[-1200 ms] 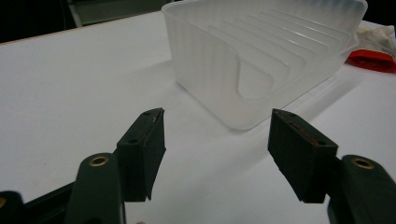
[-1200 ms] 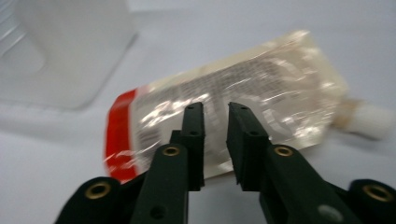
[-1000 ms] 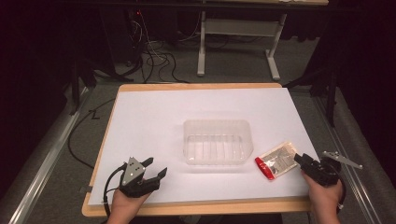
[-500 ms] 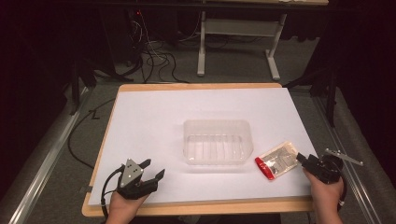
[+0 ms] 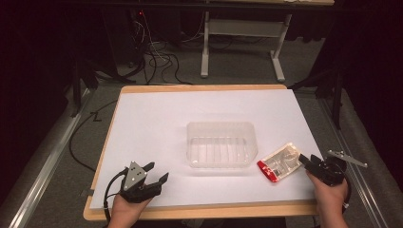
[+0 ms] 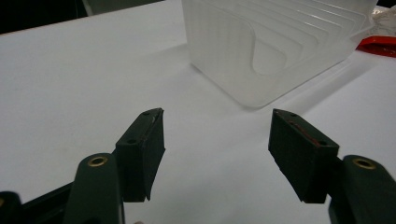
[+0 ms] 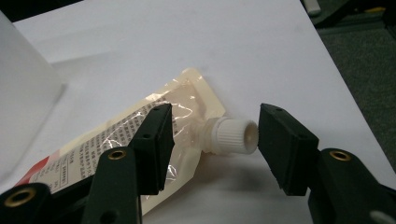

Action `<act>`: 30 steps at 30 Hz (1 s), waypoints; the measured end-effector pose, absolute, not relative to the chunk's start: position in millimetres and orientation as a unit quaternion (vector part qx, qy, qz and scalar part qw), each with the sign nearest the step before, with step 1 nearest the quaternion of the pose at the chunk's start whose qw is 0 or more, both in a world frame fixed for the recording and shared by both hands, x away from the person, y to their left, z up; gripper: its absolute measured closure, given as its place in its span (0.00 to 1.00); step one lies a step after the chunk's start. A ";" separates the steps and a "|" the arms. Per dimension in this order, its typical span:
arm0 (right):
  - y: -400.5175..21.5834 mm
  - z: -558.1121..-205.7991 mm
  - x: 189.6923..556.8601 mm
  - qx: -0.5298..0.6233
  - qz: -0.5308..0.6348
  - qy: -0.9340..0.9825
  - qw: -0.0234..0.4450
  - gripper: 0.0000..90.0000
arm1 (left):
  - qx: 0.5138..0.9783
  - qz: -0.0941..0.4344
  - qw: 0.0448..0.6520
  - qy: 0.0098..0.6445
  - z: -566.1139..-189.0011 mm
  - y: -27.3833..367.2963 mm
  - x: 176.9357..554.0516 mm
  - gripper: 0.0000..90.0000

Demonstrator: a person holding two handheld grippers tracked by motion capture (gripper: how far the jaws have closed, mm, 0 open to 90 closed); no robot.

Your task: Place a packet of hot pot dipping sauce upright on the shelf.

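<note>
A clear pouch (image 5: 280,162) with printed text, a red bottom edge and a white screw cap (image 7: 231,135) lies flat on the white sheet, right of a clear plastic container (image 5: 190,128). My right gripper (image 5: 306,161) sits at the pouch's cap end. Its jaws have just been closing. The cap lies between them (image 7: 217,112) with a gap on the left side, and the pouch rests on the table. My left gripper (image 5: 157,171) rests near the front left edge, open with nothing in it (image 6: 218,116), pointing at the container (image 6: 261,51).
The white sheet (image 5: 157,118) covers a wooden tabletop whose front edge (image 5: 199,211) runs just before both hands. Beyond the table are a desk frame (image 5: 204,57) and cables (image 5: 157,61) on the grey floor. A metal rail (image 5: 43,161) runs along the left.
My right hand has shifted slightly toward the table's right edge. The pouch, the container and my left gripper lie where they were.
</note>
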State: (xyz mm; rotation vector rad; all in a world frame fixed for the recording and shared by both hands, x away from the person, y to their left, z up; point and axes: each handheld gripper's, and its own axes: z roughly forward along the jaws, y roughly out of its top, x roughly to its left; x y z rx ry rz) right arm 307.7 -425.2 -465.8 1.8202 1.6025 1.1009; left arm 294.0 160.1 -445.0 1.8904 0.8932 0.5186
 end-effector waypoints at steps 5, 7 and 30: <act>-418.8 -460.9 307.5 0.643 0.411 0.593 0.255 0.54 | 0.774 0.211 0.473 0.364 -445.2 159.8 293.8 0.40; -418.2 -460.2 307.3 0.640 0.415 0.594 0.256 0.54 | 0.774 0.210 0.473 0.364 -445.2 159.9 293.9 0.40; -398.0 -469.8 327.7 0.623 0.400 0.638 0.210 0.61 | 0.778 0.208 0.470 0.361 -446.2 159.0 293.8 0.40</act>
